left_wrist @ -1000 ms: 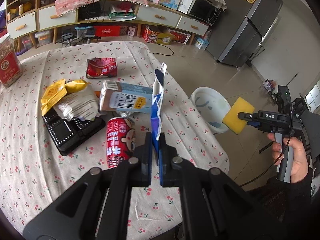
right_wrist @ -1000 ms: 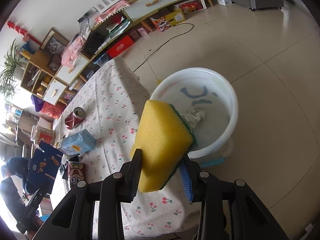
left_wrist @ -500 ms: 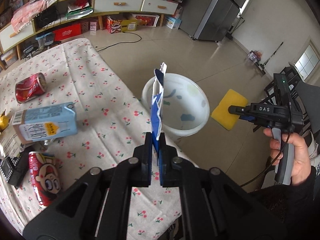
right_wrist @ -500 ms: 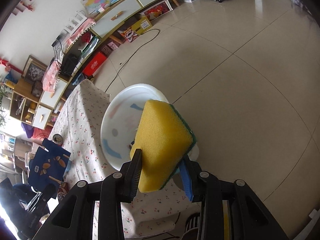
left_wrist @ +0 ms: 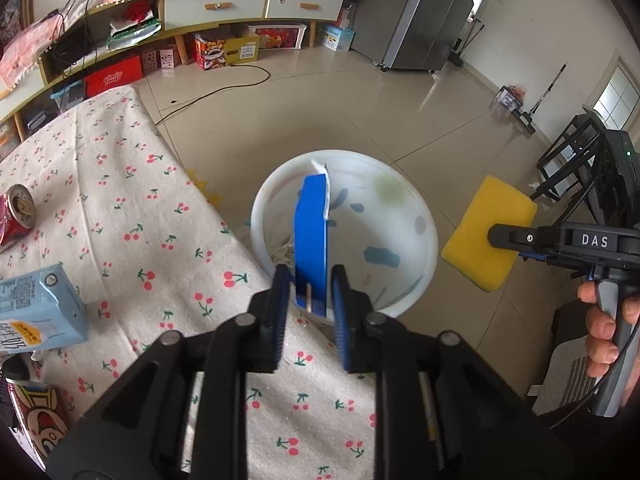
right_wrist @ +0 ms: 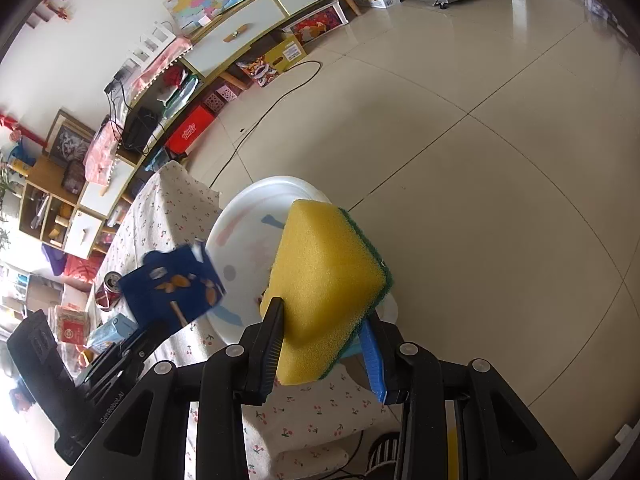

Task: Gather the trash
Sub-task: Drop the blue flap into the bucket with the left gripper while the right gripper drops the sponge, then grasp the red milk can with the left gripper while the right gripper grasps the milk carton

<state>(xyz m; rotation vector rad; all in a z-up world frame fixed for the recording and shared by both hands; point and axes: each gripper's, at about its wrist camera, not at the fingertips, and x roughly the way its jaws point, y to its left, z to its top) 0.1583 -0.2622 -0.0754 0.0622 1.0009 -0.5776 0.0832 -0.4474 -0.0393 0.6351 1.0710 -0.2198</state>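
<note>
My left gripper [left_wrist: 310, 308] has its jaws apart around a flat blue snack wrapper [left_wrist: 311, 236], which hangs over the white bin [left_wrist: 416, 280] on the floor beside the table; contact with the pads is unclear. The wrapper also shows in the right wrist view [right_wrist: 174, 288], blurred, next to the bin [right_wrist: 248, 208]. My right gripper [right_wrist: 324, 344] is shut on a yellow sponge with a green back [right_wrist: 328, 276], held off to the right of the bin [left_wrist: 488, 236].
The table with a cherry-print cloth [left_wrist: 132, 216] holds a light blue carton [left_wrist: 36, 312], a crushed red can [left_wrist: 16, 216] and a red milk can [left_wrist: 32, 412]. A black cable [left_wrist: 224, 88] runs over the tiled floor. Shelves and a fridge [left_wrist: 420, 20] stand behind.
My left gripper swung right from above the table to over the white bin, and its jaws have opened around the blue wrapper. My right gripper still holds the sponge.
</note>
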